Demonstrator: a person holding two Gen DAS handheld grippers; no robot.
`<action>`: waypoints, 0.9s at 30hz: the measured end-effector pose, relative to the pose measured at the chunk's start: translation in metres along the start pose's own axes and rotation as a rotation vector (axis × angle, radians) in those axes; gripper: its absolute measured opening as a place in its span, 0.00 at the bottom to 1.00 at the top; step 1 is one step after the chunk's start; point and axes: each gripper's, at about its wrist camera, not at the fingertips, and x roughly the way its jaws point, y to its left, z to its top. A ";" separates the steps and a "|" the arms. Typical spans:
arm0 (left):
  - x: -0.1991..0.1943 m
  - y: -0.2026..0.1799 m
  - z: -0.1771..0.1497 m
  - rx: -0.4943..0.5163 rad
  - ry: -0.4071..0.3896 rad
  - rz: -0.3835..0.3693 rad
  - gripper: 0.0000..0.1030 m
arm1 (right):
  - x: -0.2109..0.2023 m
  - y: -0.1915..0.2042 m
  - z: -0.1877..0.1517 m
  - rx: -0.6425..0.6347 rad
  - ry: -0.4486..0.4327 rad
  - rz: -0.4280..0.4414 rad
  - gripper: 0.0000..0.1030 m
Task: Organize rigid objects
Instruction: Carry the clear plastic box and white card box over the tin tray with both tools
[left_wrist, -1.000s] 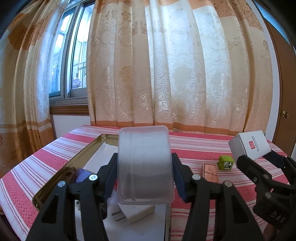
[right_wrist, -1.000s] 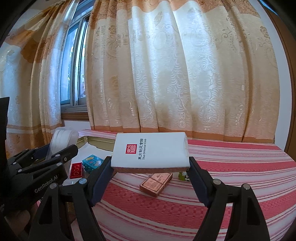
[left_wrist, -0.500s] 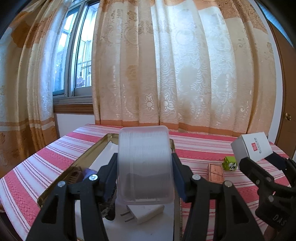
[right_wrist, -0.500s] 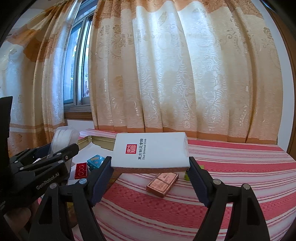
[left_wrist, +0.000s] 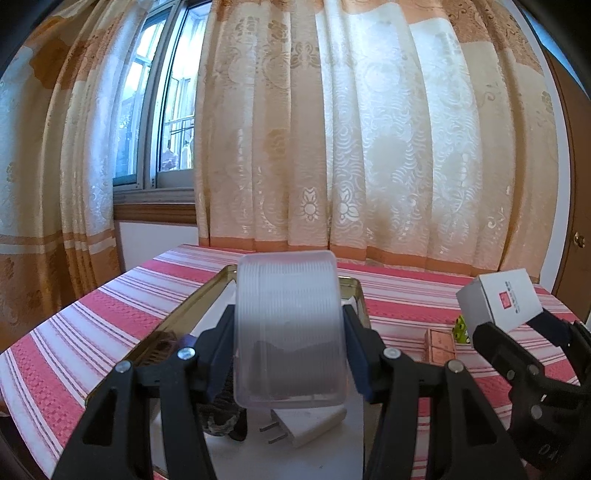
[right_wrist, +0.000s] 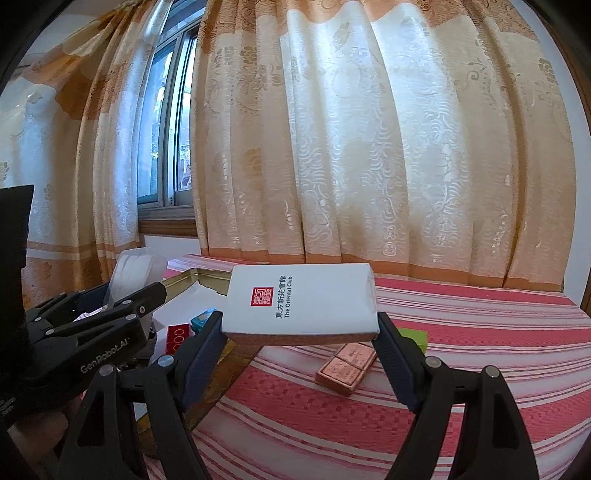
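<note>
My left gripper (left_wrist: 290, 350) is shut on a frosted clear plastic box (left_wrist: 289, 325), held above a gold-rimmed tray (left_wrist: 356, 291). My right gripper (right_wrist: 300, 339) is shut on a white card box (right_wrist: 301, 304) with a red seal and "The Oriental Club" print, held above the striped tablecloth just right of the tray (right_wrist: 184, 278). The white box also shows at the right of the left wrist view (left_wrist: 498, 304), and the plastic box at the left of the right wrist view (right_wrist: 133, 269).
In the tray lie a white plug adapter (left_wrist: 310, 424), a red block (right_wrist: 177, 338), a teal box (right_wrist: 203, 319) and a dark object. On the red-striped tablecloth (right_wrist: 480, 332) lie a copper-coloured block (right_wrist: 345, 369) and a green cube (right_wrist: 415, 338). Curtains and a window stand behind.
Both grippers have risen a little and tilted up, each still holding its box. The white box has moved slightly toward the tray side.
</note>
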 end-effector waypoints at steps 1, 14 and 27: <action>0.000 0.000 0.000 -0.001 0.001 0.001 0.53 | 0.001 0.001 0.000 -0.001 0.000 0.002 0.78; 0.002 0.012 0.001 -0.026 0.011 0.012 0.53 | 0.005 0.016 0.001 -0.014 0.004 0.035 0.78; 0.004 0.023 0.002 -0.046 0.027 0.035 0.53 | 0.011 0.027 0.003 -0.026 0.014 0.065 0.78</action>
